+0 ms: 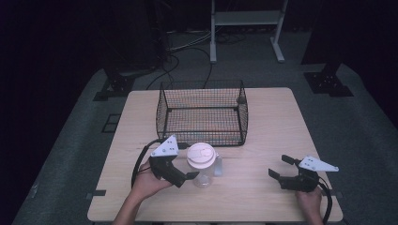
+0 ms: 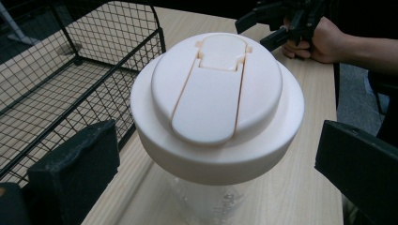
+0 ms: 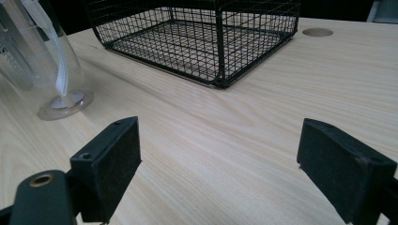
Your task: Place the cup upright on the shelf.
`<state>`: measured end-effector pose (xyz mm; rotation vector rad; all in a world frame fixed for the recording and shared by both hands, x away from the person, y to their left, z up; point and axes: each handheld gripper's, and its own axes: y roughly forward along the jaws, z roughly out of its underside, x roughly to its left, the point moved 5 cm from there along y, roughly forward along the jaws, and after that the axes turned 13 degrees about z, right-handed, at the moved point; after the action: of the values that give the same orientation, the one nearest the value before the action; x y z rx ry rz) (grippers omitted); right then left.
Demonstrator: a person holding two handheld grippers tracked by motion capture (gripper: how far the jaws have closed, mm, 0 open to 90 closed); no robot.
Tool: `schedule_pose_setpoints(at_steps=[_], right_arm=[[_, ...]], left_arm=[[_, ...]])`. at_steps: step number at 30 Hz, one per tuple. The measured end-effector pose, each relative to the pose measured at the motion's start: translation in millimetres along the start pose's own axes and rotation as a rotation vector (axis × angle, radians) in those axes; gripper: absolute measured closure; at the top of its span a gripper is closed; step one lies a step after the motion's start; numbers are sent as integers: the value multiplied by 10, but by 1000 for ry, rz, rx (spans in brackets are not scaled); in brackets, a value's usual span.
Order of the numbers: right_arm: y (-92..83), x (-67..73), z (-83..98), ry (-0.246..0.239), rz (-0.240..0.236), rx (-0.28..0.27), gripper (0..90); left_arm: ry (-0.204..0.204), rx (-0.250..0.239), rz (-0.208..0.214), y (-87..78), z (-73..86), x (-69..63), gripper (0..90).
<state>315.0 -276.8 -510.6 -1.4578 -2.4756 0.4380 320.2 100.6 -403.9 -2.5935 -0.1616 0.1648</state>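
Wooden table (image 1: pixel 263 187) bears an empty wire basket (image 1: pixel 202 112); left gripper (image 1: pixel 187 161) gapes around the lidded bottle (image 1: pixel 202 164); right gripper (image 1: pixel 281 167) gapes empty.

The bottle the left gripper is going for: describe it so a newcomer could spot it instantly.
On the wooden table, look just in front of the black wire basket, toward the person's left. There a clear bottle stands upright between the open jaws of the left gripper. Its wide cream flip-top lid sets it apart.
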Motion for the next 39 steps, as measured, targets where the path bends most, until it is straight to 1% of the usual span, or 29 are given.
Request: schedule_pose_setpoints(at_steps=[1, 4, 7, 16, 20, 30, 33, 39], right_arm=[[1, 1, 0, 0, 0, -1, 129], [0, 0, -1, 1, -1, -2, 128], [-1, 2, -2, 3, -3, -3, 129], [-1, 3, -2, 1, -8, -5, 129], [0, 5, -1, 3, -9, -4, 128], [-2, 5, -3, 1, -12, -7, 128], [-2, 6, -4, -1, -13, -7, 128], [-3, 5, -4, 0, -14, -8, 128]], left_arm=[[-4, 10, -3, 22, -3, 11, 0], [-3, 20, -2, 52, -6, 19, 0], [-5, 30, 6, 75, -6, 24, 0], [-12, 45, 32, 173, -22, 32, 0], [-17, 46, 28, 216, -35, 48, 0], [-26, 60, 44, 317, -63, 88, 0], [-26, 71, 45, 338, -61, 99, 0], [-31, 76, 44, 360, -66, 114, 0]])
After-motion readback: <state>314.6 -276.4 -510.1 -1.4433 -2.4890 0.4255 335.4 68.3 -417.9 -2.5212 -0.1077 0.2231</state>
